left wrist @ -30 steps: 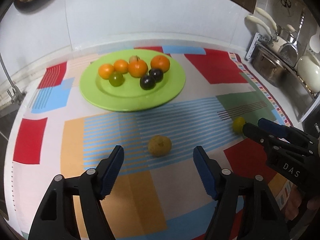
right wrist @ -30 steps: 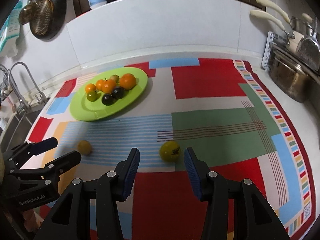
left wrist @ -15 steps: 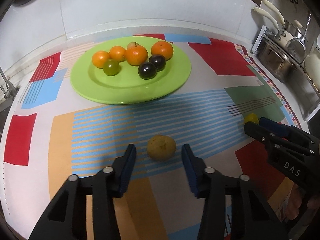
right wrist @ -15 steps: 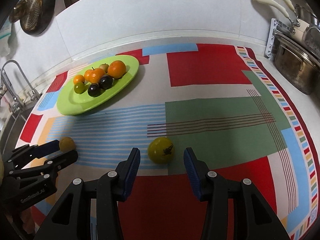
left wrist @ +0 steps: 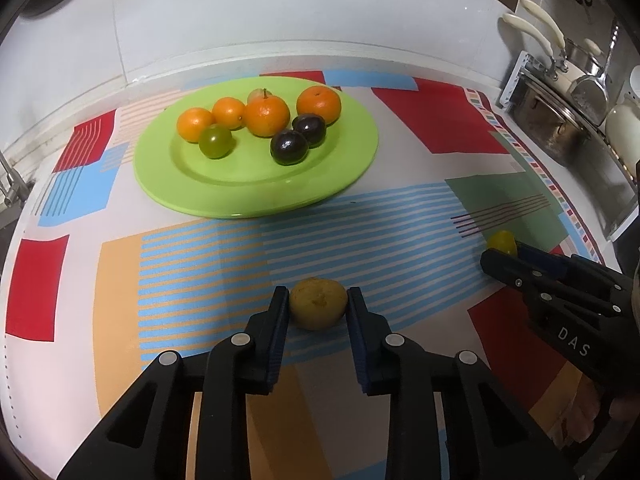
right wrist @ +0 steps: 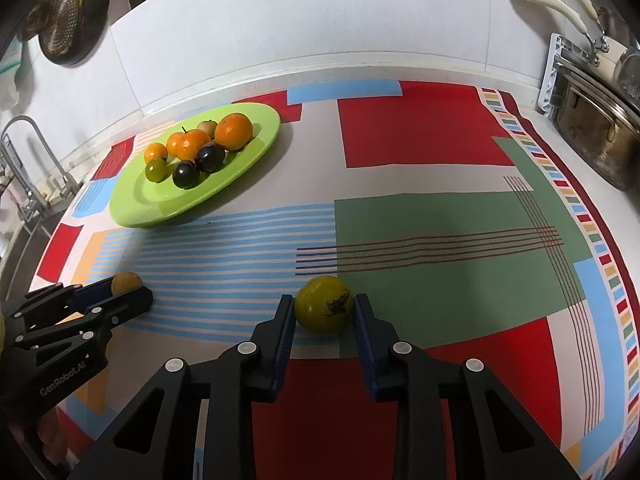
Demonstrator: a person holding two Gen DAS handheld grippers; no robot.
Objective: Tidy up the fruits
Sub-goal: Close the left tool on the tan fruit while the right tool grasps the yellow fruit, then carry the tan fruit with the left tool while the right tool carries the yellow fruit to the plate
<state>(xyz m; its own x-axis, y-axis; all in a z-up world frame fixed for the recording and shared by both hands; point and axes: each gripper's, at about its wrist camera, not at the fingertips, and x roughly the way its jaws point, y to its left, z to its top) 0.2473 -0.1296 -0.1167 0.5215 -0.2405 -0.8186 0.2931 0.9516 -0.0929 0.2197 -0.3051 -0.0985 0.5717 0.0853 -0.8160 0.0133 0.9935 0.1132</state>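
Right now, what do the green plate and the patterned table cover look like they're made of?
Green plate: likely glazed ceramic or melamine; smooth, glossy, with light reflections on the rim. Table cover: probably printed vinyl or oilcloth; flat, faint sheen, no visible weave.

One green plate [left wrist: 256,196] carries seven fruits: four oranges [left wrist: 267,115], two dark plums [left wrist: 289,147], one green fruit [left wrist: 215,142], plus one small pale fruit [left wrist: 258,95] half hidden behind them, making eight. Off the plate lie two more: one brownish-yellow fruit [left wrist: 318,309] and one yellow-green tomato [right wrist: 324,304]. Two grippers are in view.
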